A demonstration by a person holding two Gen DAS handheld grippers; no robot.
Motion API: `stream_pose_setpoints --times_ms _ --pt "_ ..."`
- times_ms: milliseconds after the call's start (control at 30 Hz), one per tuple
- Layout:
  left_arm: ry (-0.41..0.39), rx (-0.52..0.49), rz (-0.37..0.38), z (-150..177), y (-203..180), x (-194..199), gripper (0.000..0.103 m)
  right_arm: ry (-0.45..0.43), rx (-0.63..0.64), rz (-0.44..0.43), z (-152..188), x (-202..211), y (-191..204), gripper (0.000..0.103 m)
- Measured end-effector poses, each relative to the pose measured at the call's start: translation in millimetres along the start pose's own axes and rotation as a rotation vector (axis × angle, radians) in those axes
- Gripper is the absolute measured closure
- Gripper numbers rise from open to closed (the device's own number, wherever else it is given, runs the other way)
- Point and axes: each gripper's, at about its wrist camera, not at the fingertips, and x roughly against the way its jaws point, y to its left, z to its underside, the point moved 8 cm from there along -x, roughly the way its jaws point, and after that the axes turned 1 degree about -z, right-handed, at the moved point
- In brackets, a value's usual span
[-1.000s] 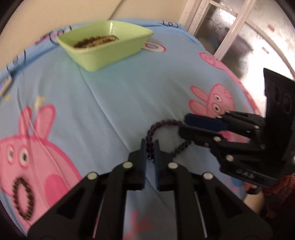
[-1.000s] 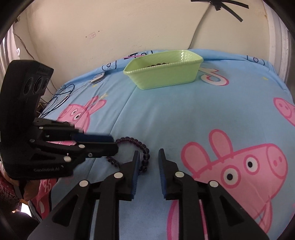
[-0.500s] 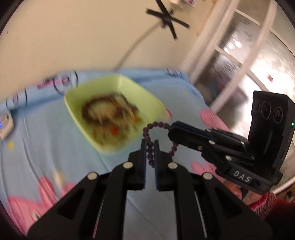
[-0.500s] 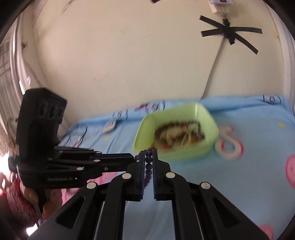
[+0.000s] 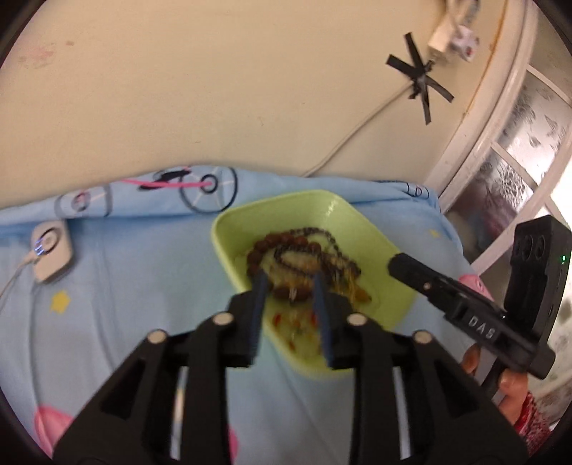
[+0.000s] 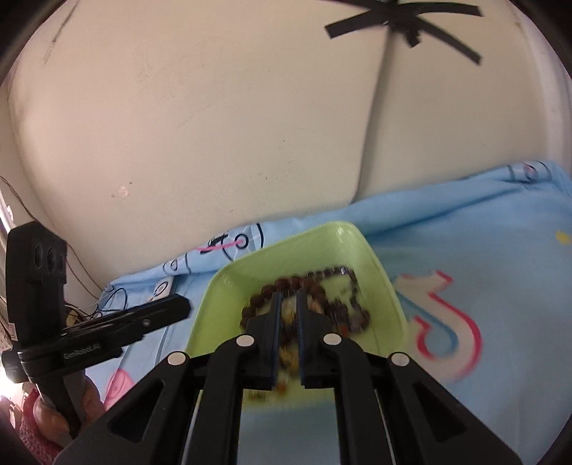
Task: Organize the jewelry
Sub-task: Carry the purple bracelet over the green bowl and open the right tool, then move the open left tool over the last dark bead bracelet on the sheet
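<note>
Here the left wrist view shows a small white device [image 5: 52,250] with a cable lying on the blue cartoon bedsheet [image 5: 136,293] to the left of the green tray [image 5: 228,221], and a window frame [image 5: 500,118] at the right; the right wrist view shows mostly the cream wall [image 6: 214,125] with a black tape cross [image 6: 404,21].

The left gripper [image 5: 290,282] has its jaws wide apart above the near part of the tray, with nothing between them. The right gripper [image 6: 286,297] has only a narrow gap between its jaws (whether a bead is caught there cannot be told, the frame is blurred).

The bead bracelets [image 5: 304,250] lie piled inside the tray, brown and dark ones together. Each gripper appears in the other's view beside the tray.
</note>
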Motion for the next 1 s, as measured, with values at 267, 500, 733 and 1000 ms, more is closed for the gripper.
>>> stream_pose_setpoints --times_ms 267,500,733,1000 --pt "0.083 -0.067 -0.076 103.8 -21.2 27.2 0.069 0.057 -0.089 -0.059 96.5 58.4 27.0 0.103" --pt "0.12 -0.086 -0.124 159.1 -25.3 42.7 0.068 0.065 -0.119 -0.023 156.5 87.1 41.4 0.103" --pt "0.06 -0.128 -0.181 176.7 -25.4 67.2 0.042 0.052 -0.103 0.018 166.4 91.6 49.3 0.087" --pt "0.063 -0.112 -0.188 189.0 -18.8 72.1 0.037 0.056 -0.094 0.037 175.6 90.8 56.6 0.078"
